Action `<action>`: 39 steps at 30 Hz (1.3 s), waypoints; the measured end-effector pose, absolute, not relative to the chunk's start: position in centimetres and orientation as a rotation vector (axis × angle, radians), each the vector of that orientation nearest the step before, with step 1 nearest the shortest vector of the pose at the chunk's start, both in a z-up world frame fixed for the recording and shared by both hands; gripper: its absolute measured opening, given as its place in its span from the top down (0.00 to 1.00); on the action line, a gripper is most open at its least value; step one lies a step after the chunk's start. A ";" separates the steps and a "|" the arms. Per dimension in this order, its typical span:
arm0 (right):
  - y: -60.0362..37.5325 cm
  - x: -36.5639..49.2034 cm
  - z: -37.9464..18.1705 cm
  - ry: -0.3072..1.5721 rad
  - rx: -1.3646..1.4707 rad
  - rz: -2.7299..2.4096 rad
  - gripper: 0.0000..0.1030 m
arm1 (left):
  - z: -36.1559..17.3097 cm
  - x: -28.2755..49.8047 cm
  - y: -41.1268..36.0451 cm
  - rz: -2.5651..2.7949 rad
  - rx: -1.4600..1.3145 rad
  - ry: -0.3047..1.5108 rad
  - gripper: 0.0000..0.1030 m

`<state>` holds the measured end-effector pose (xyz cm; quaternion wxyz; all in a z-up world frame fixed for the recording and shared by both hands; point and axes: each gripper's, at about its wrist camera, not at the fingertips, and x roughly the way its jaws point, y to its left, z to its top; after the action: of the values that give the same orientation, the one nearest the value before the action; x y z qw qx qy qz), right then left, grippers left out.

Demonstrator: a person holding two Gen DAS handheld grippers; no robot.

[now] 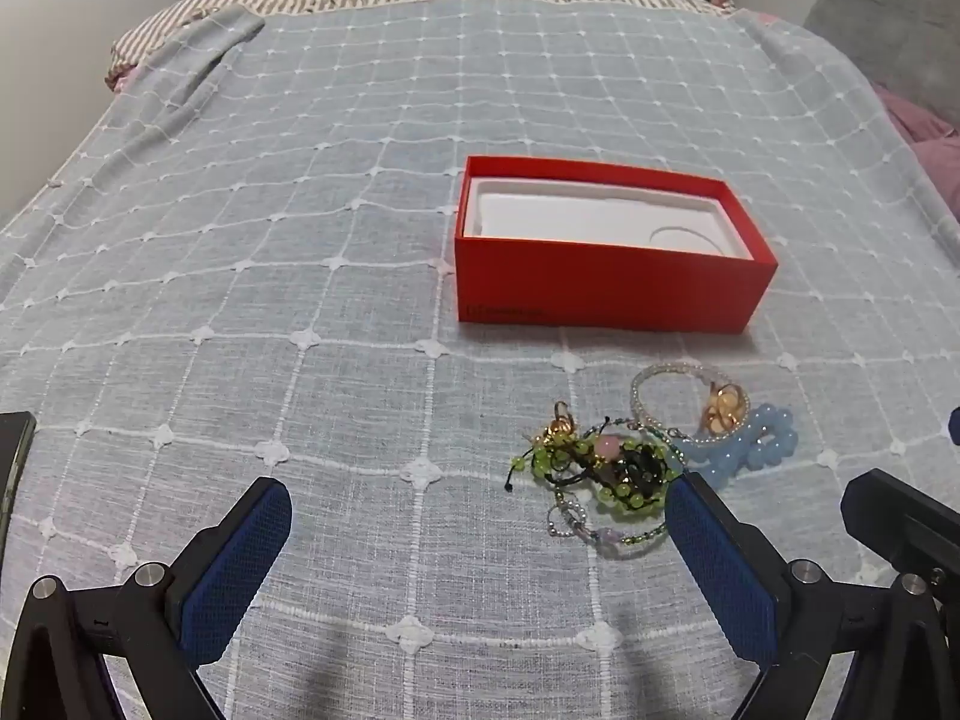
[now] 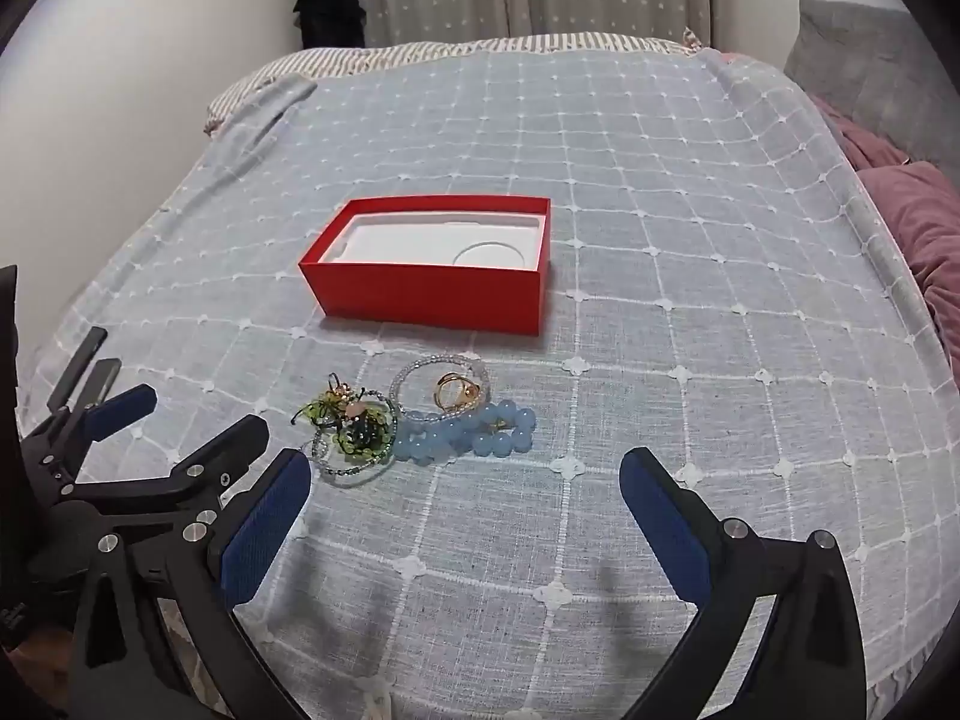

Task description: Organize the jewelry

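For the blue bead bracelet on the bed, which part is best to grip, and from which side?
Probably the right end of the blue bead bracelet: it lies flat, folded into a double row, free of the tangled green pieces. The open right gripper could descend from above and pinch across both rows.

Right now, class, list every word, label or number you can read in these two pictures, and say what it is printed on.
Nothing can be read.
Red box: faint dark print low on its front side, left corner, too blurred to read.
Jewelry, bedspread: no writing.
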<state>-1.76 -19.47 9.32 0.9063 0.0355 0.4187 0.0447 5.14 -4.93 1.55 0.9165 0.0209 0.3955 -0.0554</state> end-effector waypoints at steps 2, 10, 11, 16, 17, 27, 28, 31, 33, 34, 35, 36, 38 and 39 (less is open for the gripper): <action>-19.4 -2.0 9.5 0.862 0.071 0.091 0.00 | 2.0 4.8 -5.2 -0.113 0.041 0.817 0.01; -19.5 -1.5 8.9 0.886 0.090 0.117 0.00 | 5.5 1.8 -4.7 -0.129 0.036 0.853 0.01; -19.5 -1.5 9.0 0.891 0.095 0.118 0.00 | 5.8 1.5 -4.6 -0.131 0.038 0.854 0.01; -20.0 -1.5 9.0 0.892 0.108 0.129 0.00 | 6.0 1.2 -4.3 -0.139 0.037 0.854 0.01; -19.9 -1.5 9.0 0.895 0.107 0.131 0.01 | 6.0 1.2 -4.3 -0.139 0.037 0.855 0.01; -19.5 -1.5 8.9 0.881 0.088 0.139 0.05 | 6.1 0.9 -4.0 -0.138 0.035 0.861 0.01; -19.6 -1.6 8.9 0.879 0.088 0.140 0.05 | 6.1 0.9 -3.9 -0.140 0.034 0.862 0.01; -19.6 -1.5 8.8 0.903 0.078 0.139 0.06 | 6.0 1.0 -3.9 -0.140 0.035 0.864 0.01; -19.6 -1.5 8.8 0.916 0.076 0.139 0.08 | 5.9 1.0 -4.0 -0.139 0.034 0.866 0.01; -19.6 -1.4 8.7 0.926 0.072 0.137 0.08 | 5.9 1.1 -4.0 -0.139 0.035 0.866 0.01; -19.6 -1.4 8.7 0.939 0.070 0.133 0.08 | 5.9 1.1 -3.9 -0.140 0.034 0.866 0.01; -19.7 -1.3 8.6 0.951 0.066 0.129 0.08 | 5.9 1.1 -3.9 -0.140 0.034 0.866 0.01; -19.8 -1.3 8.6 0.951 0.079 0.137 0.08 | 5.9 1.1 -3.9 -0.139 0.034 0.864 0.01; -19.8 -1.3 8.6 0.946 0.082 0.139 0.08 | 5.9 1.2 -4.0 -0.139 0.033 0.865 0.01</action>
<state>-1.33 -19.77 8.60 0.8872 0.0396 0.4548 0.0666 1.16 -3.96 5.94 0.9055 0.0162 0.4187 -0.0672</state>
